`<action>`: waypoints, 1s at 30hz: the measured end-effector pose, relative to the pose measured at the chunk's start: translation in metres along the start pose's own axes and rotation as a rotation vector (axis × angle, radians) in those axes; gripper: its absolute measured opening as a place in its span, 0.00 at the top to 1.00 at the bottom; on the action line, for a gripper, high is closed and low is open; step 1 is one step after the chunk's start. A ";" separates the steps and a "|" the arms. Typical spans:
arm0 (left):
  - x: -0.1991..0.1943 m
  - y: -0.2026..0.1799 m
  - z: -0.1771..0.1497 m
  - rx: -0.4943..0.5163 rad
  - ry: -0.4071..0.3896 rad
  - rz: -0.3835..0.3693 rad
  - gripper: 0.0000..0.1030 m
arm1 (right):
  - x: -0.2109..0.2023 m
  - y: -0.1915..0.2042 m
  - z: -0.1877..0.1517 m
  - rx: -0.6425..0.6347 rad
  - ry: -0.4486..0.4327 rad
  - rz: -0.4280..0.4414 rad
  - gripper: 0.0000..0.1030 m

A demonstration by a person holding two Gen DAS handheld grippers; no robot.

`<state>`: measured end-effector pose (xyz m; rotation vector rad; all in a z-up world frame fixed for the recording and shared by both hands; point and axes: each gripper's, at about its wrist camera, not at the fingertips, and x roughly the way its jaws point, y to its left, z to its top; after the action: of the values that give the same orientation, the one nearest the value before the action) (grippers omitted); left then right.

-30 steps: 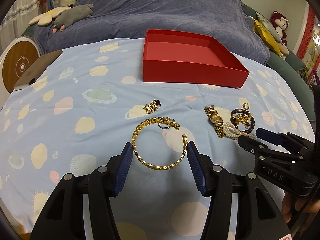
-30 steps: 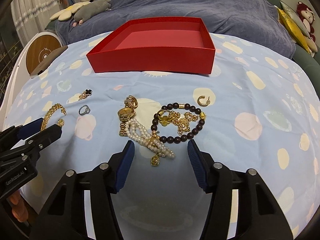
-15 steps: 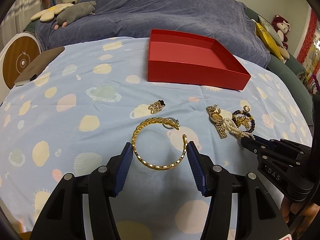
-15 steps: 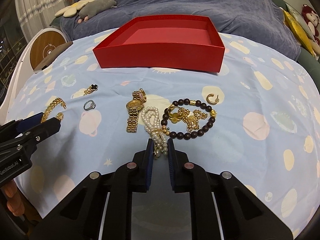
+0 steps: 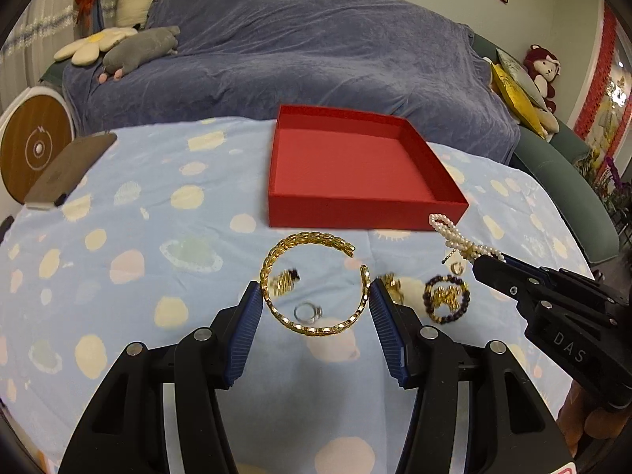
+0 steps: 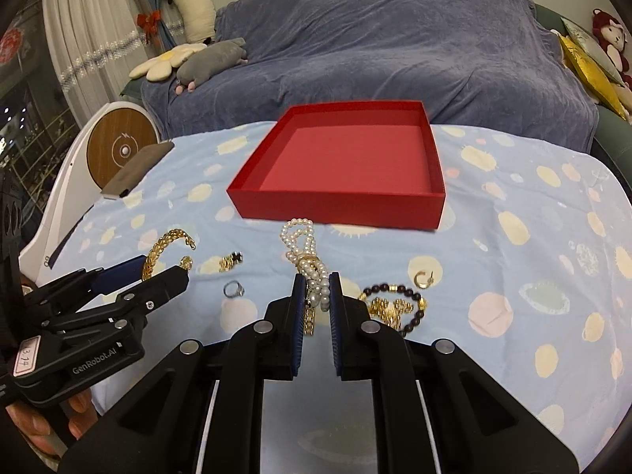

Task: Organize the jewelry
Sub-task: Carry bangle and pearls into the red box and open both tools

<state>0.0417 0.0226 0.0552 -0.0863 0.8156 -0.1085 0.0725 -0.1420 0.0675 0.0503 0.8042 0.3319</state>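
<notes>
The gold chain bangle [image 5: 312,284] sits right between the fingers of the left gripper [image 5: 316,300], spanning the gap from one blue pad to the other. So that gripper is roughly half open, yet clamped on the bangle's outer sides. That looks deliberate: squeezing an open hoop across its width keeps it from spinning or slipping. It appears lifted off the cloth, since the silver ring [image 5: 308,312] and a small gold charm [image 5: 284,281] show through the loop underneath.

The right gripper [image 6: 317,296] has its fingers nearly shut on the pearl bracelet [image 6: 306,254], pinching the bunched strands near the gold clasp, with the free loops poking out past the fingertips. Grabbing the knot makes sense, because loose pearls would just slide.

Just past both sets of fingertips is the red box [image 6: 339,207] — open, nothing visible inside, the obvious drop spot. Both pieces seem held up and aimed at it.

Left on the spotted blue cloth [image 6: 533,205]: the dark bead bracelet [image 6: 399,304] with a gold chain tangled in it, just right of the right gripper's fingers, and a gold hoop earring [image 6: 422,278] beyond that. Something gold also hangs or lies between the right gripper's pads — can't tell which.
</notes>
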 end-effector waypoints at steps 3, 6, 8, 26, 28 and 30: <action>0.001 -0.003 0.032 0.013 -0.040 -0.001 0.48 | 0.003 -0.007 0.033 0.004 -0.032 -0.001 0.89; 0.016 -0.005 0.067 0.025 -0.063 -0.002 0.48 | 0.016 -0.017 0.066 0.001 -0.063 -0.022 0.89; 0.031 -0.006 0.089 0.030 -0.069 -0.003 0.48 | 0.031 -0.027 0.086 0.009 -0.070 -0.038 0.89; 0.196 0.006 0.190 -0.032 0.058 0.012 0.48 | 0.190 -0.092 0.162 0.109 0.083 -0.112 0.89; 0.205 0.007 0.191 -0.029 0.067 0.026 0.48 | 0.197 -0.093 0.161 0.104 0.099 -0.120 0.89; 0.212 0.008 0.191 -0.031 0.079 0.025 0.48 | 0.201 -0.094 0.161 0.100 0.107 -0.134 0.88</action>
<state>0.3254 0.0098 0.0317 -0.1017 0.8966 -0.0762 0.3426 -0.1552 0.0227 0.0727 0.9251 0.1689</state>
